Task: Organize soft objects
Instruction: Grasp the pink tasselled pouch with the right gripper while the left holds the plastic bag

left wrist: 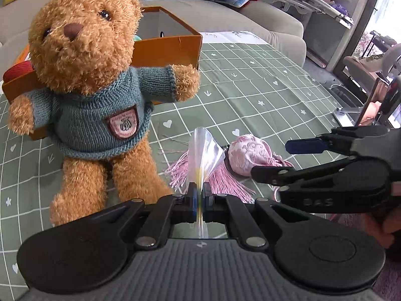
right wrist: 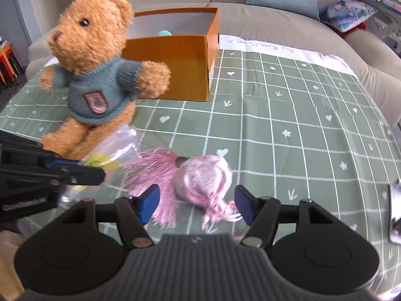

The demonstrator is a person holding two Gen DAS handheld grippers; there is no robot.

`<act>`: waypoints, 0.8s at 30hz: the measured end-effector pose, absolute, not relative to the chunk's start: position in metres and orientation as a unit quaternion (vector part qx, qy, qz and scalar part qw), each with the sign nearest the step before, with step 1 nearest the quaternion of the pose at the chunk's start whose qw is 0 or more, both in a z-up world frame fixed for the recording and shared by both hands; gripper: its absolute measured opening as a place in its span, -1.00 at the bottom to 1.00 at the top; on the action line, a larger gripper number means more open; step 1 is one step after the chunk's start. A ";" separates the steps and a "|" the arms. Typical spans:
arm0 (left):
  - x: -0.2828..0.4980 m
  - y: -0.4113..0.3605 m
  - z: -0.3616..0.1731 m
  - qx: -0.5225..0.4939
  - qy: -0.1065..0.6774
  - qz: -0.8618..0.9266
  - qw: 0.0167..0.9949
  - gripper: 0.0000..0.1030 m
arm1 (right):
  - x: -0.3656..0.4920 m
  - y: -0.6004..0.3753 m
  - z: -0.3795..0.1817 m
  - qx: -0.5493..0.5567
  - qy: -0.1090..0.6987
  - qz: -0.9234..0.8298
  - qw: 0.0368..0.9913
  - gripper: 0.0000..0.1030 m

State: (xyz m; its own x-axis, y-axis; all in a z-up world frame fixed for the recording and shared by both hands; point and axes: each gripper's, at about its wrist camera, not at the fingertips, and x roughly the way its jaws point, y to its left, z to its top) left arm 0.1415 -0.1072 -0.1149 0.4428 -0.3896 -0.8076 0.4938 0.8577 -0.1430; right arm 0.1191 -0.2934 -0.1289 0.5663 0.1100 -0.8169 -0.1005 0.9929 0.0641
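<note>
Left gripper [left wrist: 199, 195], jaws clamped on a clear plastic bag [left wrist: 204, 150], hangs beside the teddy bear [left wrist: 95, 87] on the green-check tabletop [right wrist: 288, 105]. Right gripper [right wrist: 198, 203], jaws wide & empty, sits directly over the pink tassel sachet [right wrist: 203, 178], nearer it than the left. Sachet's long axis runs across the jaws, tassel toward the bear. Orange box [right wrist: 180, 70] waits at the far edge; likely next: close on sachet.

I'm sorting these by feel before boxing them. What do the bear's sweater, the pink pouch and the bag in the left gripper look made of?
Sweater: knitted yarn, matte, visible stitch rows.
Pink pouch: probably satin-like woven fabric, patterned and slightly glossy, with thread tassels.
Bag: thin clear plastic film, shiny and creased.
</note>
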 end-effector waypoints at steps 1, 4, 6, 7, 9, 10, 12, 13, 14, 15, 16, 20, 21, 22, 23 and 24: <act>0.144 -0.109 -0.116 0.057 0.460 -0.260 0.847 -0.93 | 0.122 -0.294 -0.133 0.005 0.462 0.061 0.885 0.30; 0.148 -0.115 -0.119 0.062 0.460 -0.260 0.847 -0.93 | 0.130 -0.295 -0.142 0.008 0.465 0.062 0.883 0.34; 0.150 -0.118 -0.122 0.069 0.461 -0.259 0.846 -0.93 | 0.134 -0.295 -0.146 0.010 0.464 0.065 0.883 0.35; 0.150 -0.119 -0.124 0.071 0.462 -0.258 0.845 -0.93 | 0.135 -0.295 -0.148 0.011 0.464 0.066 0.883 0.34; 0.150 -0.119 -0.128 0.069 0.467 -0.257 0.843 -0.93 | 0.139 -0.295 -0.153 0.011 0.464 0.064 0.883 0.34; 0.151 -0.118 -0.128 0.067 0.469 -0.255 0.843 -0.93 | 0.141 -0.296 -0.155 0.013 0.465 0.064 0.883 0.30; 0.152 -0.117 -0.130 0.062 0.473 -0.253 0.842 -0.93 | 0.144 -0.296 -0.159 0.019 0.468 0.066 0.881 0.23; 0.153 -0.116 -0.131 0.059 0.474 -0.252 0.842 -0.93 | 0.145 -0.296 -0.161 0.021 0.470 0.067 0.880 0.20; 0.153 -0.115 -0.131 0.056 0.475 -0.251 0.842 -0.93 | 0.145 -0.296 -0.162 0.024 0.472 0.069 0.878 0.18; 0.153 -0.114 -0.132 0.053 0.475 -0.250 0.842 -0.93 | 0.145 -0.296 -0.163 0.025 0.473 0.070 0.878 0.15; 0.153 -0.114 -0.132 0.051 0.475 -0.250 0.842 -0.93 | 0.145 -0.296 -0.164 0.025 0.472 0.071 0.878 0.12; 0.152 -0.114 -0.129 0.049 0.475 -0.250 0.842 -0.93 | 0.141 -0.295 -0.165 0.021 0.469 0.075 0.880 0.03; 0.151 -0.113 -0.129 0.047 0.474 -0.249 0.843 -0.93 | 0.139 -0.294 -0.166 0.017 0.468 0.076 0.880 0.00; 0.151 -0.111 -0.127 0.043 0.475 -0.247 0.844 -0.93 | 0.138 -0.292 -0.165 0.011 0.468 0.077 0.880 -0.02; 0.151 -0.109 -0.127 0.040 0.475 -0.246 0.844 -0.93 | 0.137 -0.290 -0.166 0.002 0.467 0.078 0.881 -0.04; 0.150 -0.107 -0.125 0.037 0.475 -0.245 0.844 -0.93 | 0.135 -0.287 -0.165 -0.005 0.466 0.079 0.881 -0.06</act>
